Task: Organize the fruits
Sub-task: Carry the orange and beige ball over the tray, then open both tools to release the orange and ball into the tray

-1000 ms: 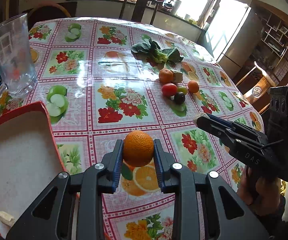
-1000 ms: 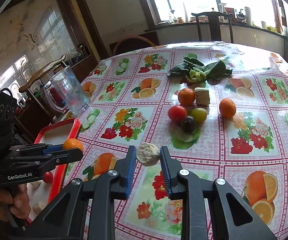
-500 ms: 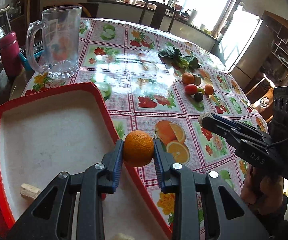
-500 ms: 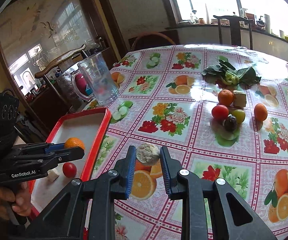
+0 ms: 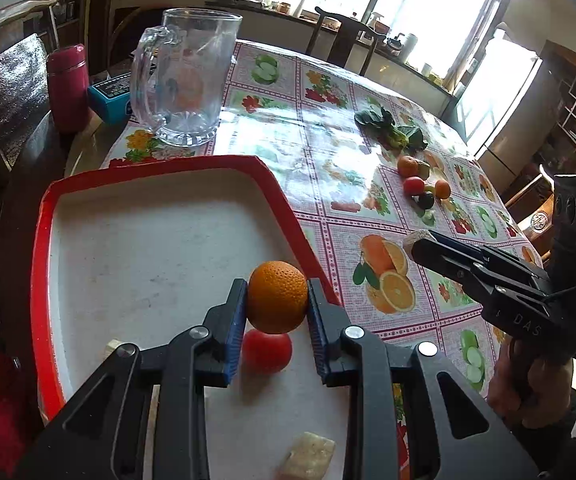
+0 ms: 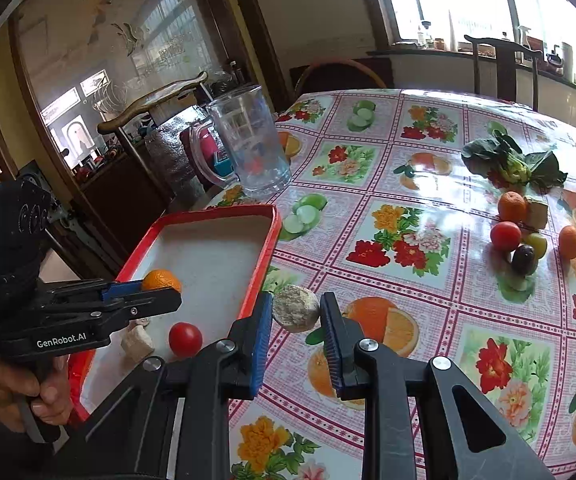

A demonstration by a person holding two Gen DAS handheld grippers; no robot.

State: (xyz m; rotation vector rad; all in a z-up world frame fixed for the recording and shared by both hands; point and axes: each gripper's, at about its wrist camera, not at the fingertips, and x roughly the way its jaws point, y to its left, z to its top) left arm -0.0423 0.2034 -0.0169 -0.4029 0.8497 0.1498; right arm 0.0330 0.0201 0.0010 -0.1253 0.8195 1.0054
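Note:
My left gripper (image 5: 276, 300) is shut on an orange (image 5: 277, 297) and holds it over the red-rimmed white tray (image 5: 159, 168), above a red tomato (image 5: 265, 351) lying in the tray. My right gripper (image 6: 296, 312) is shut on a pale rough round fruit (image 6: 296, 307) and holds it over the tablecloth just right of the tray's rim (image 6: 263, 256). The left gripper with the orange (image 6: 161, 280) also shows in the right wrist view. Several fruits (image 6: 524, 240) lie grouped on the table's far right.
A glass mug (image 5: 189, 80) stands beyond the tray. Leafy greens (image 6: 514, 162) lie behind the fruit group. Pale chunks (image 5: 310, 456) lie in the tray's near end. A pink bottle (image 5: 67, 84) and a blue box (image 5: 111, 96) sit off the table's left edge.
Both grippers have moved left with their fruits. The left one went from above the tablecloth to over the tray; the right one came up to the tray's right rim.

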